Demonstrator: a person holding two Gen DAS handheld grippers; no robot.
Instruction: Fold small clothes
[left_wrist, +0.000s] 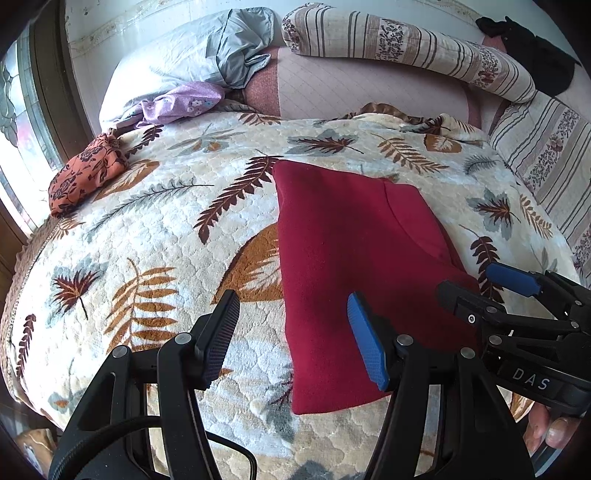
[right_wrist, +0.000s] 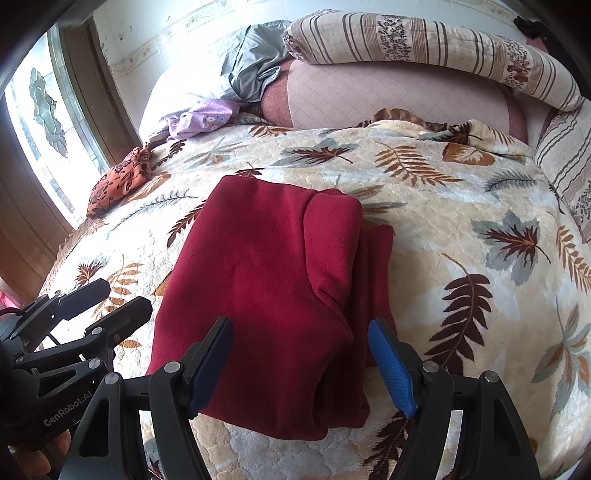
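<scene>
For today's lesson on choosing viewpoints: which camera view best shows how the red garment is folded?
The right wrist view: the red garment lies nearly whole there, its layered folds showing along its right side. In the left wrist view the red garment is partly hidden behind gripper fingers, and only a faint seam marks the layers.

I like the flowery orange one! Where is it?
The orange cloth lies bunched at the blanket's far left edge in both views, beside the window, well away from the red garment.
</scene>
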